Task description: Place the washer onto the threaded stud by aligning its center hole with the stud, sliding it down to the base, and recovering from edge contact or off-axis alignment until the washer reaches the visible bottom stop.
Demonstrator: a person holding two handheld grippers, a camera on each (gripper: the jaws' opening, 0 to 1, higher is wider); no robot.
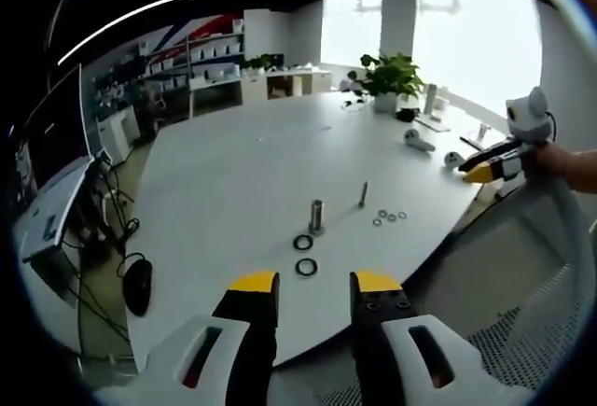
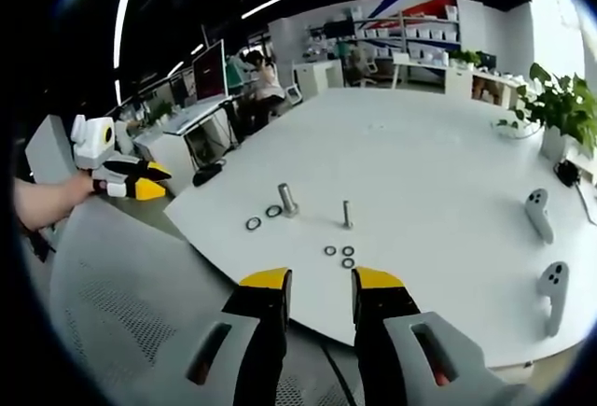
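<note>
White table (image 1: 242, 173) is carrying the parts near its edge: a thick stud (image 1: 316, 217) and a thin threaded stud (image 1: 363, 193) standing upright, two dark rings (image 1: 304, 254) lying just beside the thick one, three small washers (image 1: 389, 216) sitting loose near the thin one, none on a stud. Left gripper (image 1: 313, 287) and right gripper (image 2: 320, 285) are both hovering off the table edge, jaws parted a little and gripping nothing.

Bright window (image 1: 466, 42) glare, soft focus, fisheye bending at edges.
</note>
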